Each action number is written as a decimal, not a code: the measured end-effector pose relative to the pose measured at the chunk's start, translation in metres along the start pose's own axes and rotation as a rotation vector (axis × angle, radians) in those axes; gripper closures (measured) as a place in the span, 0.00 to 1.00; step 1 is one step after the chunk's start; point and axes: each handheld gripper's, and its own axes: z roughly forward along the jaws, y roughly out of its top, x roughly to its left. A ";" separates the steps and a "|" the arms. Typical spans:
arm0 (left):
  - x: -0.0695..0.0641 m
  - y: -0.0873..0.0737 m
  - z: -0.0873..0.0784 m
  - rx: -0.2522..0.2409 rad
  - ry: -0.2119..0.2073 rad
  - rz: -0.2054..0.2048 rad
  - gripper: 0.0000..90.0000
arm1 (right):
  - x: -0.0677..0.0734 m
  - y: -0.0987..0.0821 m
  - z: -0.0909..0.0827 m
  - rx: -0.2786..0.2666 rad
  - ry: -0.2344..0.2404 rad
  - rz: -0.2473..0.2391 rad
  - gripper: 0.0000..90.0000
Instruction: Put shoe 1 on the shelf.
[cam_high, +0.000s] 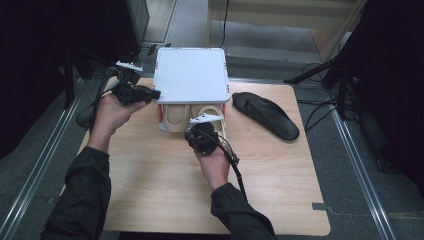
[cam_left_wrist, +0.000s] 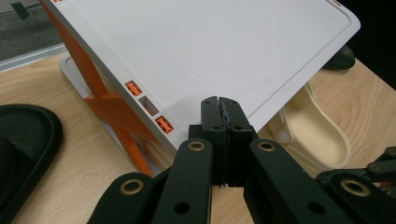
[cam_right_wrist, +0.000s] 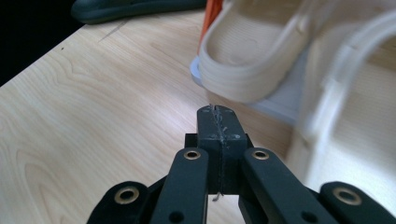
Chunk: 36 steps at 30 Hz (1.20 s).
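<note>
Two beige slippers; two black slippers; one white rack.

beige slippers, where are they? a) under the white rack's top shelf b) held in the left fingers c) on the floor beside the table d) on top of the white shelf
a: the beige slippers sit under the flat white top of the rack, toes poking out toward the person, while both grippers' fingers are shut on nothing.
</note>
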 end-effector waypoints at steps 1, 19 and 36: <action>0.000 0.000 0.000 0.000 0.000 0.000 1.00 | -0.002 -0.002 -0.004 -0.002 0.005 0.004 1.00; -0.001 0.000 0.000 0.000 0.004 0.003 1.00 | -0.030 -0.048 -0.045 0.004 -0.016 0.027 1.00; -0.001 0.000 0.000 -0.003 0.004 0.000 1.00 | -0.040 -0.070 -0.047 0.029 -0.028 0.044 1.00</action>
